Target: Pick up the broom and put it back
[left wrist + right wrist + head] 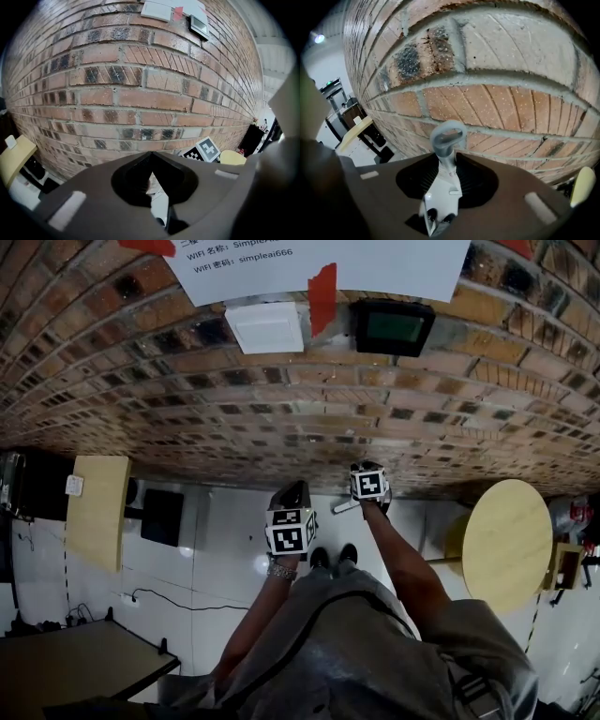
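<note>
Right gripper view has the right gripper (447, 163) with fingers clamped on the broom (443, 190) just below its grey hanging loop (434, 138), upright and close to the brick wall (497, 103), likely to stand it back there, while the left gripper (151, 159) has its fingers pressed together, empty.

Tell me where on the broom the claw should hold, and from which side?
Hold the handle just under its loop, as the right claw does now, coming from the room side: the loop end points toward the wall.
</note>
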The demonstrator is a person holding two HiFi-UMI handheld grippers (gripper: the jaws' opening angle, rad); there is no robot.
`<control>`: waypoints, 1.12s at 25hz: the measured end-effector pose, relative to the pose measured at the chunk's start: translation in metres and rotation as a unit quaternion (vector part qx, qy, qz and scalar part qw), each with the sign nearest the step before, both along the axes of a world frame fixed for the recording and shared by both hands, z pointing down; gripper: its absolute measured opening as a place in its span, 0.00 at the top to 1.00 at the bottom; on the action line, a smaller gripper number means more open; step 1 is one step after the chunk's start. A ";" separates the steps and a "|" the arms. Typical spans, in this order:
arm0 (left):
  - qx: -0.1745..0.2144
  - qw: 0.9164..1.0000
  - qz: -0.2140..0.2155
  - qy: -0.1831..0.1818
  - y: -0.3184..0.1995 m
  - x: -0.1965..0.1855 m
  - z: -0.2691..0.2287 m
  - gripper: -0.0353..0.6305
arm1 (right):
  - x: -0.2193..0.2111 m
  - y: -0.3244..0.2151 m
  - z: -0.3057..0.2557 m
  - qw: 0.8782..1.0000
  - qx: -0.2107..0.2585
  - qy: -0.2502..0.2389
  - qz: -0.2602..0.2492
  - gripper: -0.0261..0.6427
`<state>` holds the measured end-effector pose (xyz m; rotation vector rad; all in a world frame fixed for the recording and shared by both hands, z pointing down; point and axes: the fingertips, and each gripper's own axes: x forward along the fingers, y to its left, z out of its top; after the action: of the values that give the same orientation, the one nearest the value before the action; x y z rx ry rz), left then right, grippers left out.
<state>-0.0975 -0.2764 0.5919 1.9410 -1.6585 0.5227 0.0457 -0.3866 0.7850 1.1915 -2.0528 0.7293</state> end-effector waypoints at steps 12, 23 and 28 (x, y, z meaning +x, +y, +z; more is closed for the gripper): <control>-0.006 1.000 -0.003 -0.001 0.013 0.011 0.006 0.94 | 0.012 0.030 -0.018 0.999 0.002 -0.038 0.026 0.67; 0.020 0.998 0.063 0.002 0.123 -0.001 0.005 0.94 | -0.036 0.195 -0.137 0.988 0.082 -0.122 0.054 0.75; 0.002 0.997 0.074 0.006 0.204 -0.024 0.019 0.94 | -0.076 0.290 -0.158 0.987 0.080 -0.126 0.055 0.83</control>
<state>-0.1210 -0.0726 0.6107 2.0764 -1.5172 0.5630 -0.0301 -0.0965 0.6273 1.3705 -2.3032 0.8157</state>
